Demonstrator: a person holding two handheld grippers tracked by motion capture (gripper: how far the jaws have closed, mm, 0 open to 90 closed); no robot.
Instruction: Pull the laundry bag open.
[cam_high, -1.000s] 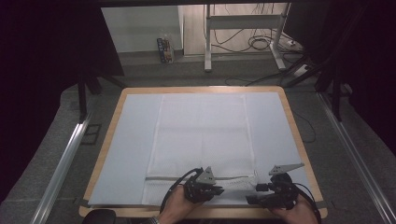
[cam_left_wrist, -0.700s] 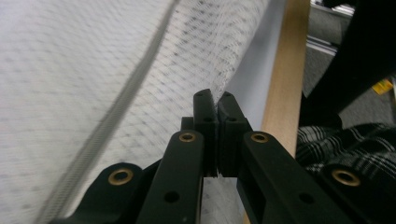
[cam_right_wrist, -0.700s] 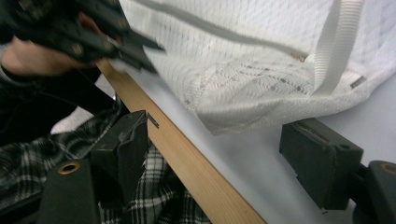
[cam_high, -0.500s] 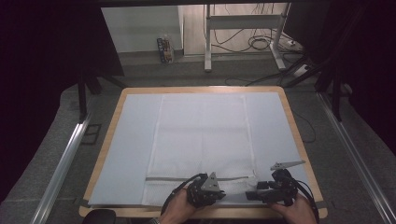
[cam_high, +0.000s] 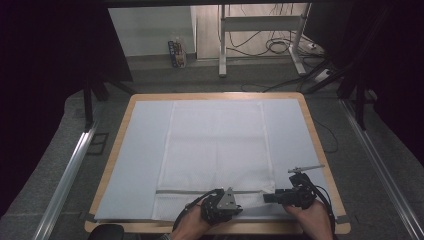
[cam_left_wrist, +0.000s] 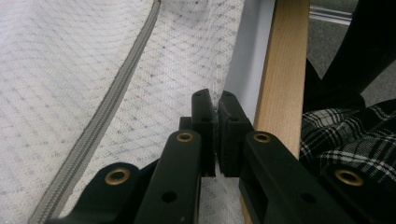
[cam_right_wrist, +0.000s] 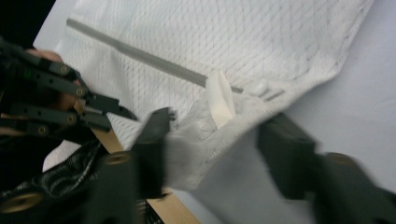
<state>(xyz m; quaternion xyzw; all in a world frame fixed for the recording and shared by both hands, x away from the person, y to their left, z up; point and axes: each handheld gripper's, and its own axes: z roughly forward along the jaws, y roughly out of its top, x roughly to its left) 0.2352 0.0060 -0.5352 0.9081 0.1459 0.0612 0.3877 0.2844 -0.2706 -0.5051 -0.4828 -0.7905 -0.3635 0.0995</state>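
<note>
The left tongs (cam_left_wrist: 217, 105) are pressed together on the near hem of a white towel (cam_high: 216, 145), the two black jaws meeting with the woven fabric running in between them, right beside the wooden edge (cam_left_wrist: 282, 65) of the bench. In the high view the left tongs (cam_high: 239, 206) sit at the towel's near edge, just below its grey stripe (cam_high: 200, 191), with the person's left hand (cam_high: 192, 227) behind them.

The right tongs (cam_right_wrist: 210, 140) are spread — their jaws stand well apart, and the towel's near right corner lies bunched in the gap between them, touching the left jaw; whether the other jaw touches it cannot be told through the blur. A small white tag (cam_right_wrist: 220, 99) is sewn at that corner, close to the end of the grey stripe (cam_right_wrist: 135, 52); no writing on it can be read. In the high view the right tongs (cam_high: 266, 198) point leftward at that same corner, held by the right hand (cam_high: 310, 217).

The towel lies flat and spread along the middle of the bench on a pale blue sheet (cam_high: 142, 150) — its far edge near the bench's far side, its near edge close to the person. A checked garment (cam_left_wrist: 350, 135) shows past the bench edge in the left gripper view. On the floor beyond the bench stands a small box (cam_high: 175, 53); its printing is too small to read.
</note>
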